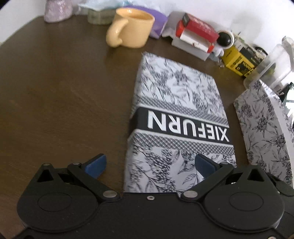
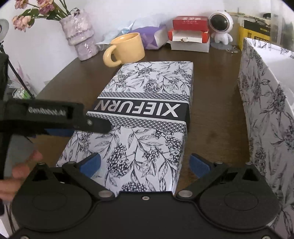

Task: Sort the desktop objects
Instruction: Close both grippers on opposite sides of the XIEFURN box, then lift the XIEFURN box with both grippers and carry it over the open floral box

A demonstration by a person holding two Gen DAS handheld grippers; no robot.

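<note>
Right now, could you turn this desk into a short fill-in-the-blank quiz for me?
1. The word printed on the patterned box lid is ____.
2. The mug is coloured ____.
3. The right gripper has its jaws ____.
4. The vase holds ____.

Missing words: XIEFURN; yellow; open; flowers

The work surface is a dark brown wooden table (image 2: 216, 88) with visible grain and a rounded far-left edge. A plain white wall (image 2: 114, 16) stands directly behind the table. Lighting is soft, even and diffuse; the tabletop carries a dull sheen and faint shadows. A bright area at the far right edge of the left wrist view (image 1: 289, 95) cannot be identified. The floor is not visible.
</note>
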